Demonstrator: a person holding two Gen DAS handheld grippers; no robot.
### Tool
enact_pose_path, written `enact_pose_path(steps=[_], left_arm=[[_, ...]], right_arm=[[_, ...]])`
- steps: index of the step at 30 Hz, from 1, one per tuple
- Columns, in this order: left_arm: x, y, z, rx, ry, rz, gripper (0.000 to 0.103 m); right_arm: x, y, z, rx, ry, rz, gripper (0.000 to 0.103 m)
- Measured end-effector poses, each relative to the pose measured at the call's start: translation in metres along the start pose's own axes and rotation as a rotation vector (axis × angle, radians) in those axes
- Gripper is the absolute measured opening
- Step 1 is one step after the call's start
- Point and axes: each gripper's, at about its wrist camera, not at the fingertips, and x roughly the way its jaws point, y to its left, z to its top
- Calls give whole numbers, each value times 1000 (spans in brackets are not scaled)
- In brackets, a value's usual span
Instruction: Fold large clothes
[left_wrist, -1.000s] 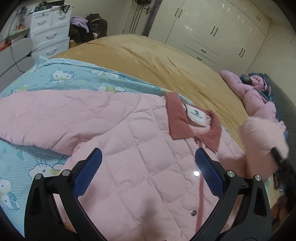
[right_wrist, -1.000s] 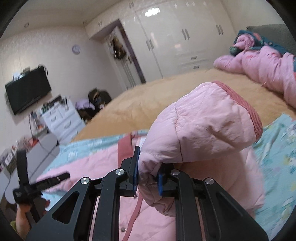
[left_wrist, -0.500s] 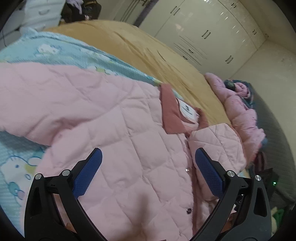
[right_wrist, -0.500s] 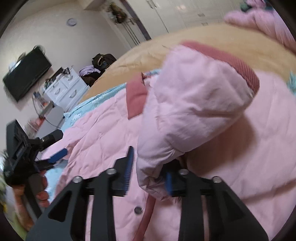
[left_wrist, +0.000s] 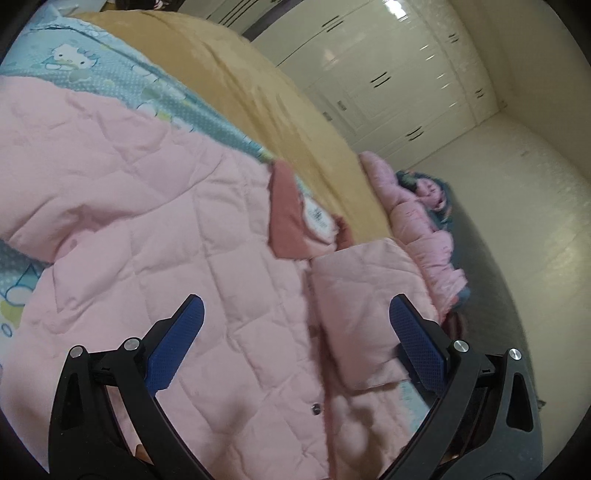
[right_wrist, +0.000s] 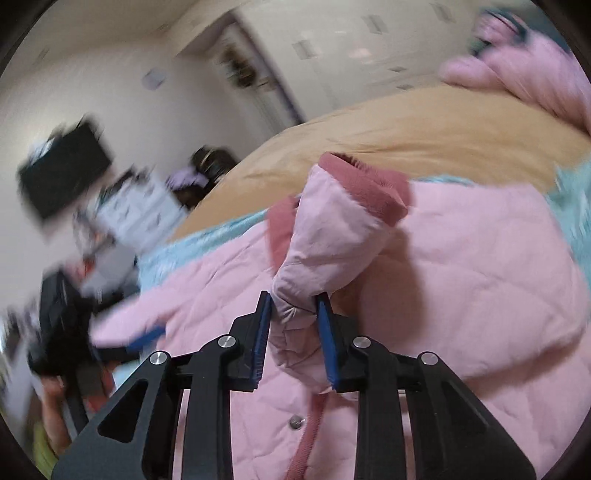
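A pink quilted jacket (left_wrist: 155, 236) with a dusty-red collar (left_wrist: 286, 218) lies front up on a blue cartoon-print sheet (left_wrist: 122, 70). Its right sleeve (left_wrist: 369, 306) is folded across the chest. My left gripper (left_wrist: 295, 328) hovers open and empty over the jacket's front. In the right wrist view my right gripper (right_wrist: 295, 314) is closed on the sleeve (right_wrist: 332, 240) near its red cuff (right_wrist: 373, 181), low over the jacket body (right_wrist: 480, 280). The left gripper (right_wrist: 62, 332) shows blurred at the left there.
A tan bedspread (left_wrist: 258, 99) covers the bed beyond the sheet. Another pink garment pile (left_wrist: 424, 229) lies at the bed's far side. White wardrobes (left_wrist: 388, 70) line the wall. A wall TV (right_wrist: 62, 173) and white drawers (right_wrist: 136, 206) stand at the left.
My right gripper brought the sleeve down and across the jacket's chest, staying closed on it. My left gripper drifted right and stayed open.
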Motion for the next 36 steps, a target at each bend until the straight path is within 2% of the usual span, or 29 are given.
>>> enact_pose_path(steps=[1,2,3,8,11,13,15,17,18,20,22,24,25,26,27,29,33,36], left_arm=[[-2,1,1,-2,-7,-14,94],[-3,2,2,-8,-11,-22,94],[-4,3,3,-16,-12,-31,94],[0,10,3,-73,9,-116,94],[7,12,1,-59,40,-71,94],[17,17,-2,-61,77,-16,94],[28,23,-5,-67,111,27,94],[37,26,-9,-49,126,69,94],[40,26,-10,-33,128,83,93],[46,19,-14,26,130,106,92],[49,11,-17,86,123,128,77],[57,2,-21,169,136,164,53],[60,-1,-24,203,143,191,50],[65,-3,-26,234,149,212,38],[68,-5,-29,269,150,236,19],[69,-7,-30,298,134,271,3],[52,-26,-23,382,45,266,3],[26,-56,-16,488,-72,264,2]], right_arm=[[0,0,0,0,0,0,22],[4,6,-2,-29,18,5,13],[10,12,-4,-51,42,17,10],[41,37,-25,-101,185,54,3],[51,43,-36,-96,252,86,3],[41,40,-39,-81,267,114,4],[37,39,-37,-80,263,113,11],[22,31,-33,-60,238,112,39],[17,27,-32,-50,226,112,43],[5,18,-29,-27,202,102,43],[-6,8,-26,-2,190,95,43],[-14,-5,-25,21,179,87,43],[-19,-11,-26,34,175,82,43],[-24,-17,-26,48,171,71,43],[-29,-24,-28,61,169,65,43],[-36,-36,-30,85,169,49,43],[-54,-59,-32,127,160,8,43],[-71,-75,-29,161,117,-16,43]])
